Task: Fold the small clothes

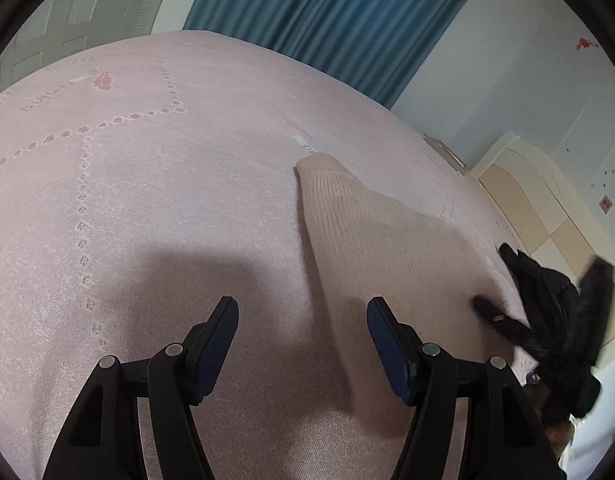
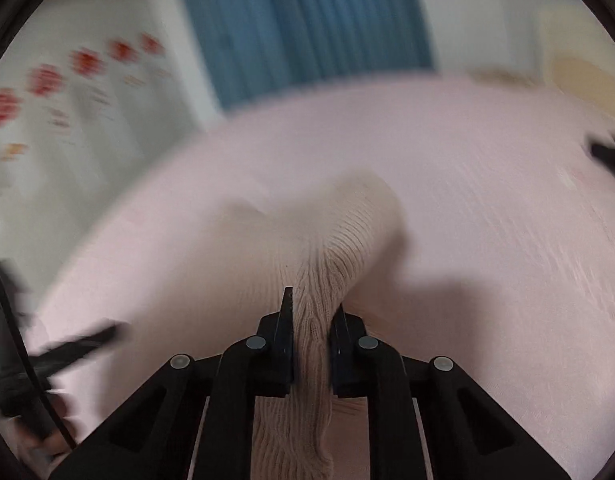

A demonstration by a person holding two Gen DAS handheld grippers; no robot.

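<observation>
One hand-held gripper, the right (image 2: 312,312), is pinched on the beige knit garment (image 2: 347,232), which runs lengthwise away across the pink bed (image 2: 487,200). Left hand-held gripper (image 1: 302,312) hangs wide, empty, garment just to its right.

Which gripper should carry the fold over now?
Right. The right gripper is shut on the knit garment, a bunch of it between its pads. The left gripper is open over the pink sheet, holding nothing.

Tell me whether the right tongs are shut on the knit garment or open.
Shut on it: the right tongs pinch a bunched ridge of the beige knit garment between their pads, lifting it off the pink bedspread.
</observation>
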